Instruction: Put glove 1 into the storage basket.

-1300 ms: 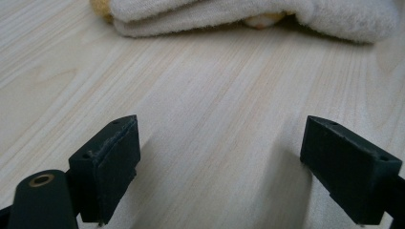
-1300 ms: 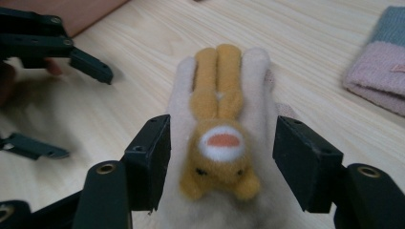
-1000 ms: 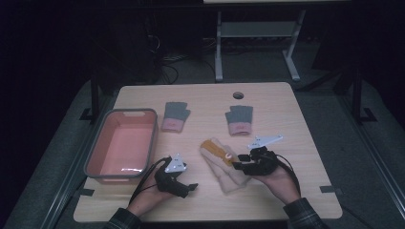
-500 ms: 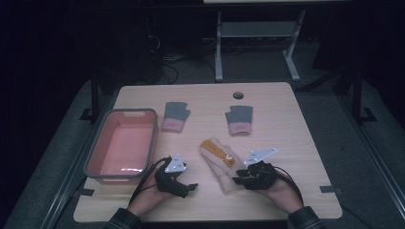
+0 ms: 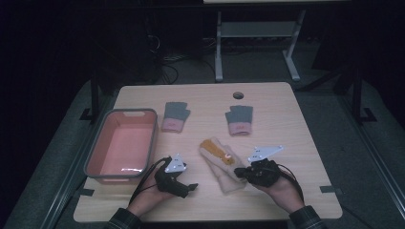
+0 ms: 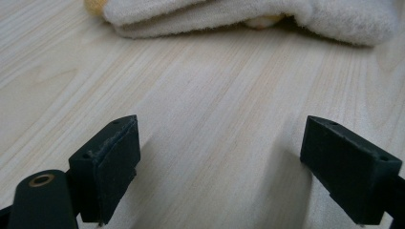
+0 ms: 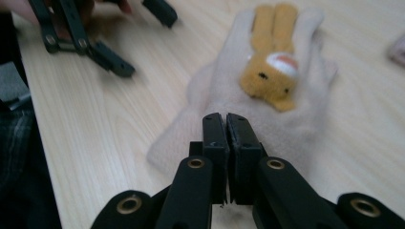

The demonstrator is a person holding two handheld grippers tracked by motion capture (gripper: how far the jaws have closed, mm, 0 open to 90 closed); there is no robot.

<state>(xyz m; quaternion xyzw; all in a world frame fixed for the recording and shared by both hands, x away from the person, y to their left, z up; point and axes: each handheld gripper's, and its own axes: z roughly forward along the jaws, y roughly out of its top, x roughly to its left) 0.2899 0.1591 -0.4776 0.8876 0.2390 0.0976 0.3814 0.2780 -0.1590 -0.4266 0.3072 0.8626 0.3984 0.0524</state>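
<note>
Two handheld black two-jaw grippers work at a light wooden table (image 5: 296,143). The right gripper (image 7: 225,125) has just been closing; its jaws now stand pressed together with almost no gap, over the near cuff end of a cream fleece mitten with an orange plush rabbit sewn on its back (image 7: 267,81). Whether a fold of the fleece is pinched between the pads cannot be told, since the jaw tips hide the contact line. In the right gripper view the mitten lies flat directly ahead of the clenched jaws, and the rabbit sits beyond the tips, slightly to their right. In the high view the right gripper (image 5: 242,173) meets the mitten (image 5: 224,167) at its near right edge.

The left gripper (image 6: 219,157) is released: its jaws stand wide apart with bare table between the pads. The mitten (image 6: 248,16) lies well ahead of these jaws, apart from them, across the far side of the left gripper view. In the high view the left gripper (image 5: 188,187) rests on the table just beside the mitten's near left side, without touching it.

Beyond the mitten lie two grey knitted fingerless gloves with pink cuffs, one on the left (image 5: 175,117) and one on the right (image 5: 239,119), well apart. A pink rectangular plastic tub with a grey rim (image 5: 98,157) stands outboard of the left gripper.
</note>
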